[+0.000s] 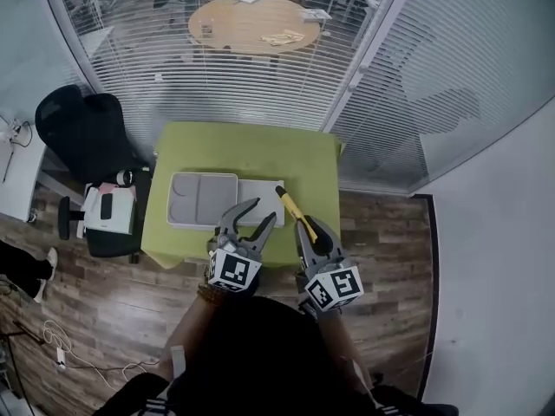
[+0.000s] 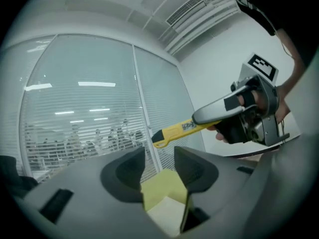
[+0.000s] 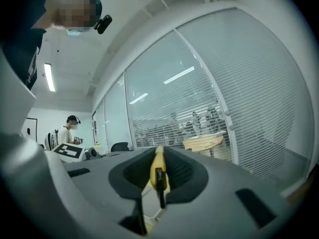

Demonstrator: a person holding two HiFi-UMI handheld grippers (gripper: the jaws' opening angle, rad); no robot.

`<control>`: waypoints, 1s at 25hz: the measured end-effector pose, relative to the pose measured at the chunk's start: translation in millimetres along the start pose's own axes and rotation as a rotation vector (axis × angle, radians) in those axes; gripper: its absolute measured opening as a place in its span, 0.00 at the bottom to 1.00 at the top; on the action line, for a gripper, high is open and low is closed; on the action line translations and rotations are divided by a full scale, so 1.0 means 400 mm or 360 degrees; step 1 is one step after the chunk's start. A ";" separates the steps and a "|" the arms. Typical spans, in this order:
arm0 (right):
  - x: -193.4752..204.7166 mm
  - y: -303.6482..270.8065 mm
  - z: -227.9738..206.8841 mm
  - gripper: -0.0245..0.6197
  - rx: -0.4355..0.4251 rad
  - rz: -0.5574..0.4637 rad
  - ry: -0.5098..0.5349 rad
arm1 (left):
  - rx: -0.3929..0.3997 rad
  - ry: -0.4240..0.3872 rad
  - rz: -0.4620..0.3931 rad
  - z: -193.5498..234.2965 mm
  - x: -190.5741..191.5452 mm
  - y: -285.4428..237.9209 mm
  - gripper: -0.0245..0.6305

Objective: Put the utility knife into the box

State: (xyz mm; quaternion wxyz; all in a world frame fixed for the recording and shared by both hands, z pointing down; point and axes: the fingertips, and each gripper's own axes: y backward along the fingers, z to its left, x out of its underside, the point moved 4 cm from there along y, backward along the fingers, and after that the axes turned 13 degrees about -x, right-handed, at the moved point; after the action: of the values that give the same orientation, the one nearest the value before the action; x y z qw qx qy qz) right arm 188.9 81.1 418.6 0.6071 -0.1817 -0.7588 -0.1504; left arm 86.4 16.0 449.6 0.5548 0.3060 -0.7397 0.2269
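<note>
Green table [image 1: 243, 146] by blinds [image 1: 217, 68]; left tool [image 1: 264, 211] spread, right tool [image 1: 305, 226] pinching utility knife [image 1: 290, 204].

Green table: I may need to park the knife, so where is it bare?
The far half of the green table is bare, from the grey box and the flat panel beside it to the edge by the blinds. The near edge is crowded: box, panel, the open left gripper and the right gripper holding the utility knife.

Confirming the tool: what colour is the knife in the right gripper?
The knife is yellow; the left gripper view shows it best.
</note>
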 end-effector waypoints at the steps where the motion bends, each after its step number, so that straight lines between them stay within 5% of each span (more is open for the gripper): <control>1: 0.002 -0.016 -0.004 0.12 -0.0018 0.0018 -0.0018 | -0.0004 -0.0021 0.0000 0.009 0.003 -0.008 0.31; 7: 0.022 -0.097 -0.036 0.12 -0.0111 0.0132 -0.0099 | -0.0030 -0.0246 -0.0022 0.043 0.013 -0.046 0.33; 14: 0.022 -0.177 -0.068 0.12 -0.0200 0.0222 -0.0136 | -0.0011 -0.0325 -0.0047 0.065 0.011 -0.100 0.37; 18: 0.029 -0.217 -0.087 0.12 -0.0222 0.0287 -0.0141 | 0.0041 -0.0526 -0.0011 0.067 0.039 -0.135 0.38; 25: 0.063 -0.295 -0.100 0.12 -0.0283 0.0391 -0.0190 | 0.0109 -0.0457 0.0043 0.095 0.087 -0.180 0.39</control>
State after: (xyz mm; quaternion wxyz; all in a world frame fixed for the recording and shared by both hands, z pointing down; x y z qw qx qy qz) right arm 164.7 -39.2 451.2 0.5564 -0.3348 -0.7492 -0.1305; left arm 104.7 -67.7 471.9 0.4295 0.3442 -0.8072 0.2133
